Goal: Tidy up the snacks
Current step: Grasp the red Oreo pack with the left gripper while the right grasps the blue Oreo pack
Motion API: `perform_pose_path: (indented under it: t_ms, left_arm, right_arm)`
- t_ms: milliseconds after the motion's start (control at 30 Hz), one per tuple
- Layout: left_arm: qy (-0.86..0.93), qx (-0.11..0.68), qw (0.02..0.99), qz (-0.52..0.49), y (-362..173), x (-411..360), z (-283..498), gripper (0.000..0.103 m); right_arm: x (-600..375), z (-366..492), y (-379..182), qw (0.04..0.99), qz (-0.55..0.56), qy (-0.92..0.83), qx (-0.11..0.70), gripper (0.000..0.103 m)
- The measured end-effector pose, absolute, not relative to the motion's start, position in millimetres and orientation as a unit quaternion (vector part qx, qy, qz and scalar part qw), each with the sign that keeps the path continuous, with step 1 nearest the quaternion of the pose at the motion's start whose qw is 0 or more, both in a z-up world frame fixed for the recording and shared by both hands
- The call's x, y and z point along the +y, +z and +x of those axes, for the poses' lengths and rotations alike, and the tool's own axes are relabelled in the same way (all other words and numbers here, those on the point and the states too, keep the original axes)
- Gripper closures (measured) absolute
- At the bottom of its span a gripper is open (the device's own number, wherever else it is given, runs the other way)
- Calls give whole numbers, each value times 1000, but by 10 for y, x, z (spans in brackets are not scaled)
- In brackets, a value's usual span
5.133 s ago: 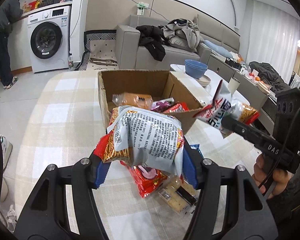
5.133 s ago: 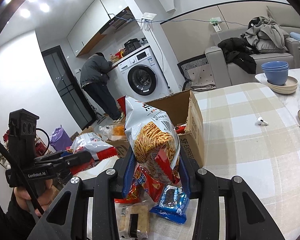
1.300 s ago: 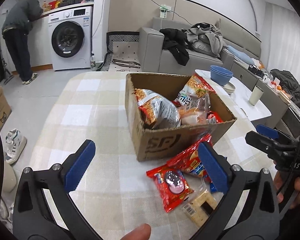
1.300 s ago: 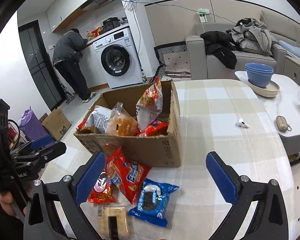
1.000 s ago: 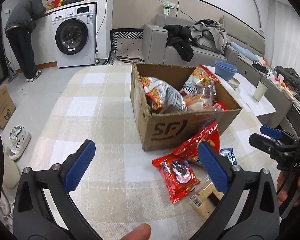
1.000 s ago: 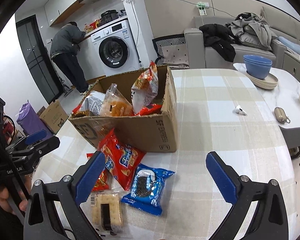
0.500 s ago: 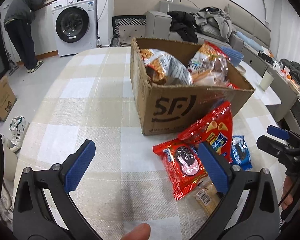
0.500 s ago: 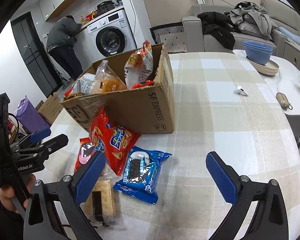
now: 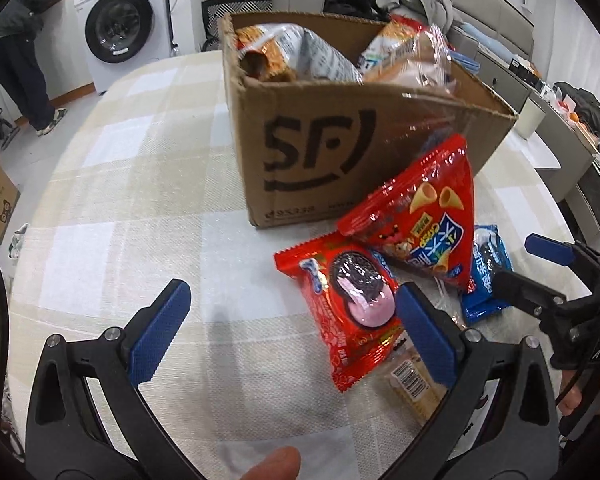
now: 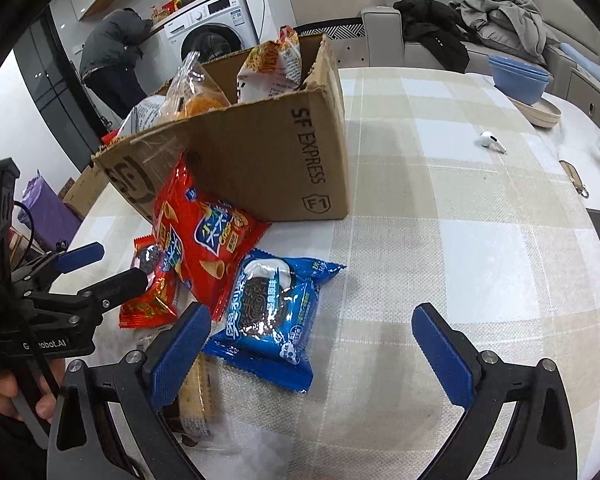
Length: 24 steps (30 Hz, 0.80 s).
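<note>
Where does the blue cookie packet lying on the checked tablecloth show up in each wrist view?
Left wrist view: blue cookie packet at right of centre, partly under the red chip bag.
Right wrist view: same packet low, left of centre, fully visible.
Shared landmark: the cardboard box printed SF, standing behind it.

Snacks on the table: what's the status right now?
Left gripper open, empty. Right gripper open, empty. Four packets outside the box; red cone-snack bag leans on it. Nothing blocking.
</note>
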<state>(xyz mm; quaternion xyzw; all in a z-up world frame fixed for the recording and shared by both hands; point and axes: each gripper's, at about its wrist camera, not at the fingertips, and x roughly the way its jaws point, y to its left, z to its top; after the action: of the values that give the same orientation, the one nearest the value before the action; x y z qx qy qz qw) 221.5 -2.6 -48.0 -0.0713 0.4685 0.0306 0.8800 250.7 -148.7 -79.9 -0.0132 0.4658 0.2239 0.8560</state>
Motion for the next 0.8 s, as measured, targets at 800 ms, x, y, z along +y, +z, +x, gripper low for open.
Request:
perform_pose_path:
  t_ms: [800]
  left_arm:
    - [20,501,863,-67,-862,-232,2822,1]
  right_arm:
    - [-1614,2604,-941,850,-46,197,486,1]
